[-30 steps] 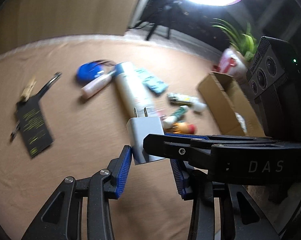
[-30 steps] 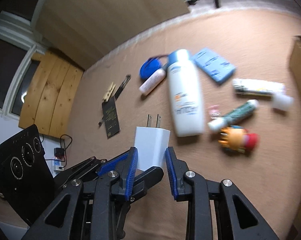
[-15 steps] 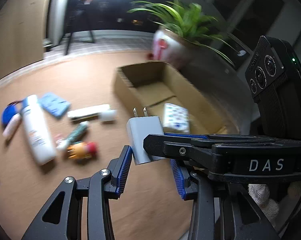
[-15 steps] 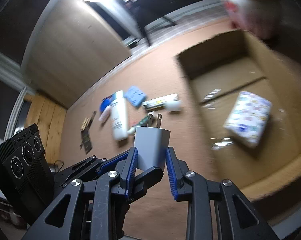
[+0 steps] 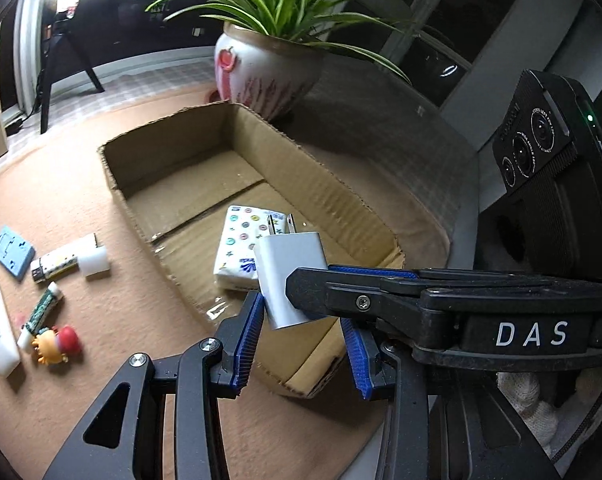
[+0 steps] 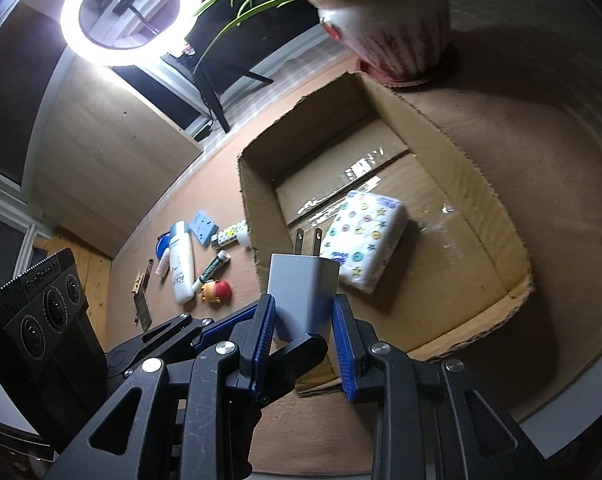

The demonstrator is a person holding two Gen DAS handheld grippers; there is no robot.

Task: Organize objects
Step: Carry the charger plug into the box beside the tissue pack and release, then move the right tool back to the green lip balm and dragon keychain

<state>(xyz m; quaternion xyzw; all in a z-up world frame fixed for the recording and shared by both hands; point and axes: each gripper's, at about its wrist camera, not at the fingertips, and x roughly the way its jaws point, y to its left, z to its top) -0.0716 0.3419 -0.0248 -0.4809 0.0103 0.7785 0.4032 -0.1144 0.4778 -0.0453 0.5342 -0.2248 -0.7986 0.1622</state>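
A white wall charger with two prongs up sits between the blue pads of my right gripper, which is shut on it. It also shows in the left wrist view. My left gripper is open around it, its pads apart from the charger, with the right gripper's finger crossing in front. Both hang over the near end of an open cardboard box, also in the left wrist view. A patterned tissue pack lies inside the box.
On the brown cloth left of the box lie a white lotion bottle, a blue socket plate, a capped tube, a green tube and a small doll. A potted plant stands behind the box.
Both grippers have swung right with the charger, from over the loose objects to over the box. The grip on the charger is unchanged.
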